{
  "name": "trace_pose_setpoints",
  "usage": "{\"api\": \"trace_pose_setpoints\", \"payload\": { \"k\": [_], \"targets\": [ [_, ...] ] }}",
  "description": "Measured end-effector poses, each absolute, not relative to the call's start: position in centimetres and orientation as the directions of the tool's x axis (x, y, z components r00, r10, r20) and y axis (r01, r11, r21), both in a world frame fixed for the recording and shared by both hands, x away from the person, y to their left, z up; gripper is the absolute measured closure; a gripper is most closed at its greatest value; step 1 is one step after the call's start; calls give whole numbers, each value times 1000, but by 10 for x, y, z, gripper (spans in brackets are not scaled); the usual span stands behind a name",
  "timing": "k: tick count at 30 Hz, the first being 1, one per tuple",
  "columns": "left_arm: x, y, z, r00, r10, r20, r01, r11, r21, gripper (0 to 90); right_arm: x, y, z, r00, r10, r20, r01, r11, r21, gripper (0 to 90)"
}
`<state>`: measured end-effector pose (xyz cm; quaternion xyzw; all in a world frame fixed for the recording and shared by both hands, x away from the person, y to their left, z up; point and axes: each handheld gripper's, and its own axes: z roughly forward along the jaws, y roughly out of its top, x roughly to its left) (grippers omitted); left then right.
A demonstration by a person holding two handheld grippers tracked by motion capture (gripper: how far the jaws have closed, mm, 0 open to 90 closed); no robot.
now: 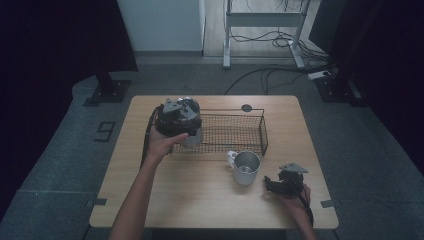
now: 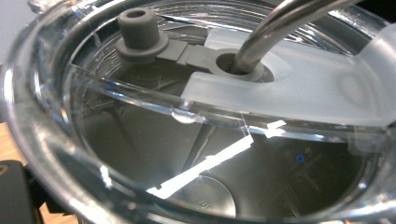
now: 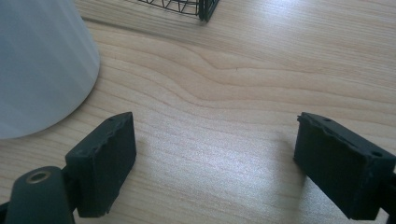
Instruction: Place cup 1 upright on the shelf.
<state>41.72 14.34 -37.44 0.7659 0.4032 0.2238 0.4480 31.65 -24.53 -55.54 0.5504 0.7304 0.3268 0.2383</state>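
Closest to my high camera were the two forearms coming in from the bottom edge, and on the right one my right gripper point(image 1: 275, 184) sat low on the wooden table point(image 1: 200, 200), near the front right corner. Its own view showed both black jaws standing well apart over bare wood grain, released, with nothing between them. Just beside it, toward the table's middle, stood a metal mug point(image 1: 246, 167), upright, its handle turned to the left; that pale wall point(image 3: 42, 65) also filled the left of the right gripper's view, clear of the jaws. My left gripper point(image 1: 181, 131) was at the left end of the black wire basket point(image 1: 250, 131), which lay across the far half of the table. Beneath it I could see a tumbler point(image 1: 192, 137) at that same end, though I could not tell whether it stood inside the basket or against it. From the left gripper's view I looked straight onto the tumbler's clear lid point(image 2: 196, 140), with a metal straw point(image 2: 285, 23) through its opening and a grey stopper point(image 2: 137, 25) beside it. Whether those jaws were clenched on the tumbler I could not tell.
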Motion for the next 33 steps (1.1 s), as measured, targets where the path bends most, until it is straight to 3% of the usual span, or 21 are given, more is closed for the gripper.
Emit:
{"api": "trace_pose_setpoints", "payload": {
  "k": [33],
  "targets": [
    [450,135,-373,569,822,-17,432,-281,857,40,316,-246,-555,-279,960,13,649,179,740,129]
  ]
}}
